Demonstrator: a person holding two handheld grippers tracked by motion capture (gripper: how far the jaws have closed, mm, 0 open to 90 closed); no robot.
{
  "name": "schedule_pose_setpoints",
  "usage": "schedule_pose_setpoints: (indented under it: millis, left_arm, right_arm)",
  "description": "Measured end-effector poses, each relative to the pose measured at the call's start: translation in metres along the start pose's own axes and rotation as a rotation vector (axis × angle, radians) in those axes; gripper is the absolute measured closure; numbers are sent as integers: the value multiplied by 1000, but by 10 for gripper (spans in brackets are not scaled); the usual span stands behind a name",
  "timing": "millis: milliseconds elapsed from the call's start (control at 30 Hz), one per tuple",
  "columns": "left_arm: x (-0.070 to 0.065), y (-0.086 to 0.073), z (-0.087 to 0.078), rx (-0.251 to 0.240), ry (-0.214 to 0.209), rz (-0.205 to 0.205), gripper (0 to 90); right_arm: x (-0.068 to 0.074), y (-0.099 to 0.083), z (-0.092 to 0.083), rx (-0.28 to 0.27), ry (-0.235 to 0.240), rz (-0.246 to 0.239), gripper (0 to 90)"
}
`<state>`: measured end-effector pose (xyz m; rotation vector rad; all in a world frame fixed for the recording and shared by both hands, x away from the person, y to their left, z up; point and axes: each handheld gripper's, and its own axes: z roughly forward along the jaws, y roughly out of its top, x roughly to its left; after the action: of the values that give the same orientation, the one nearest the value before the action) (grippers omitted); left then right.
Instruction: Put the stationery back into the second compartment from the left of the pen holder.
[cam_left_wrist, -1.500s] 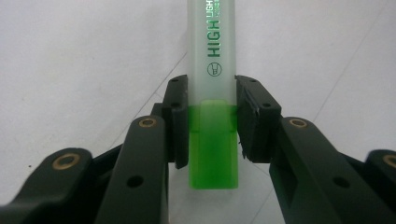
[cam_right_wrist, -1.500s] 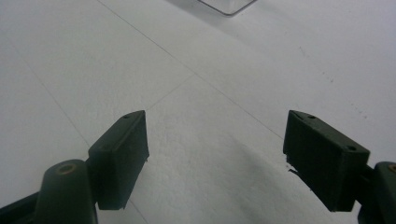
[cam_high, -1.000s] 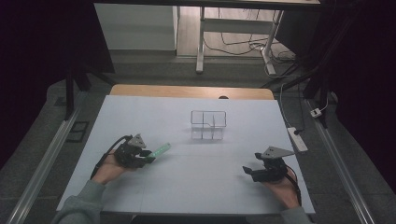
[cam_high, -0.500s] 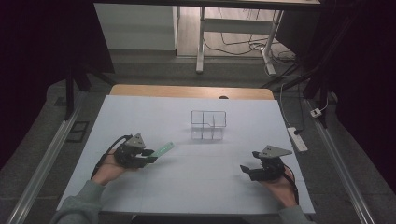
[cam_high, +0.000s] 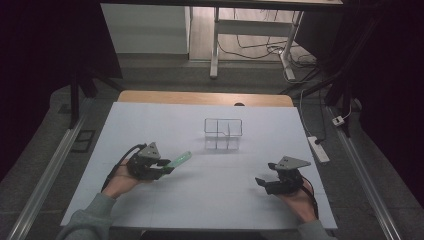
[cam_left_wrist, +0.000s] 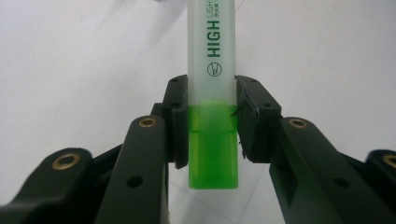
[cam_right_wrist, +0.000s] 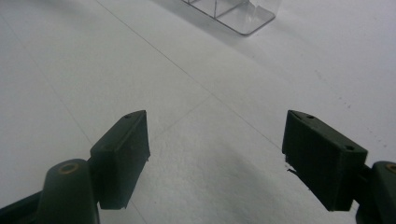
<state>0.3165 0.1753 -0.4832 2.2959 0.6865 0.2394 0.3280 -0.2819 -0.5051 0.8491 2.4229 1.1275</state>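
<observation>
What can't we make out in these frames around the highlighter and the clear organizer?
- Green highlighter, left gripper view: its far end is cut off by the top edge, and so is part of the printed word after "HIGH".
- Same highlighter, high view: too small to read; the left gripper covers its near end.
- Clear organizer, right gripper view: cut off by the top edge.
- Clear organizer, high view: too small to tell if its compartments hold anything.

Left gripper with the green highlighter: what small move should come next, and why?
Probably carry it forward and to the right, toward the clear divided holder. The left gripper is shut on the green highlighter near its green end, and the holder stands apart from it farther up the table. The right gripper hangs open, holding nothing.
</observation>
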Motion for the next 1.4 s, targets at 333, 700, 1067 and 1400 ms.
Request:
schedule_pose_setpoints:
  millis: [333, 700, 1067, 1400]
  left_arm:
    - [-6, 12, 10, -11, -21, 20, 667]
    - [-12, 22, 16, -5, -38, 60, 667]
    - [-18, 31, 23, 3, -58, 94, 667]
    - [-23, 38, 28, 8, -69, 119, 667]
  right_arm:
    - [0, 0, -1, -5, 7, 1, 226]
    - [6, 6, -1, -34, 25, -16, 237]
    - [14, 15, 2, -49, 45, -38, 245]
    - [17, 27, 3, -69, 76, -45, 256]
